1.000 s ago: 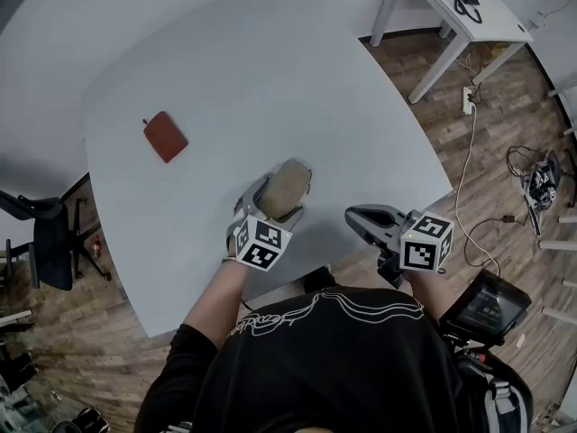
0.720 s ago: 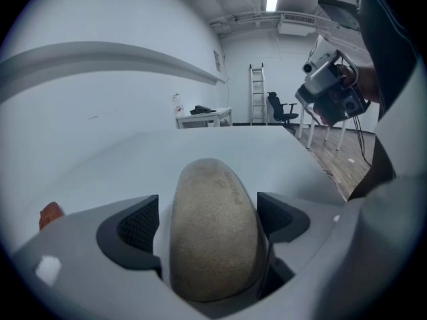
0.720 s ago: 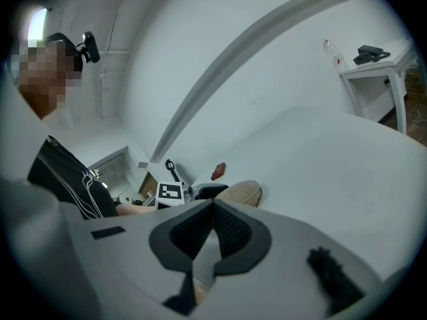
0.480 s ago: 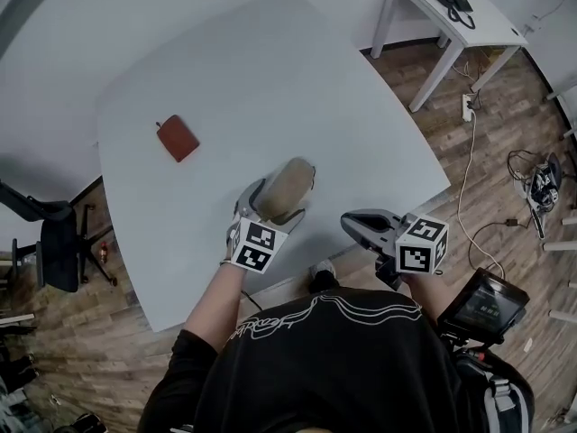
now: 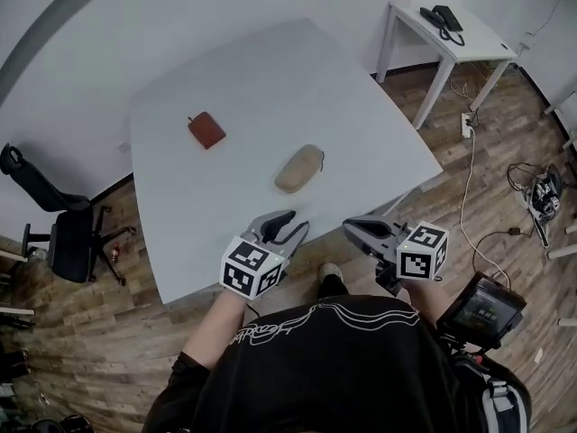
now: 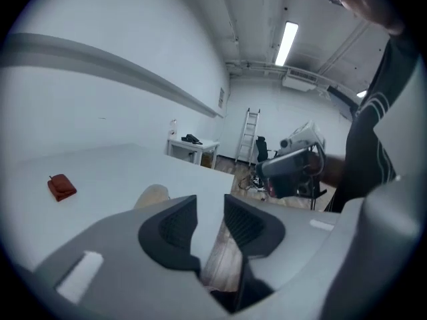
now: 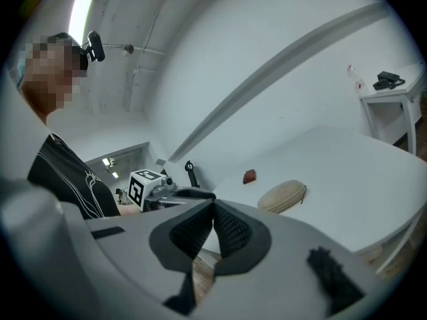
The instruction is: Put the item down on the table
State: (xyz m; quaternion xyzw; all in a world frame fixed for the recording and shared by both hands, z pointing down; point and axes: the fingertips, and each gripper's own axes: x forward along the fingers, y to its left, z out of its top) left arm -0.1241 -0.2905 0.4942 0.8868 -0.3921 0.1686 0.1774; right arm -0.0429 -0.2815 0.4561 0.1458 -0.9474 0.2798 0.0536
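Observation:
A tan oval case (image 5: 299, 169) lies flat on the white table (image 5: 243, 79), with nothing touching it. My left gripper (image 5: 290, 225) hangs over the table's near edge, well short of the case. Its jaws are closing, a gap still shows between the pads, and nothing is in it. In the left gripper view the case (image 6: 152, 195) sits beyond the left gripper (image 6: 210, 209). My right gripper (image 5: 353, 229) stays off the table's near corner, shut and empty. From the right gripper (image 7: 213, 209) the case (image 7: 282, 196) lies ahead to the right.
A red wallet (image 5: 206, 130) lies on the table's far left part. A small white side table (image 5: 455, 25) with a phone stands at the back right. A black office chair (image 5: 54, 233) stands left of the table. Cables lie on the wood floor (image 5: 487, 152) at the right.
The left gripper let go of the tan case and drew back to the table's near edge. The case now rests alone on the table. The right gripper barely moved.

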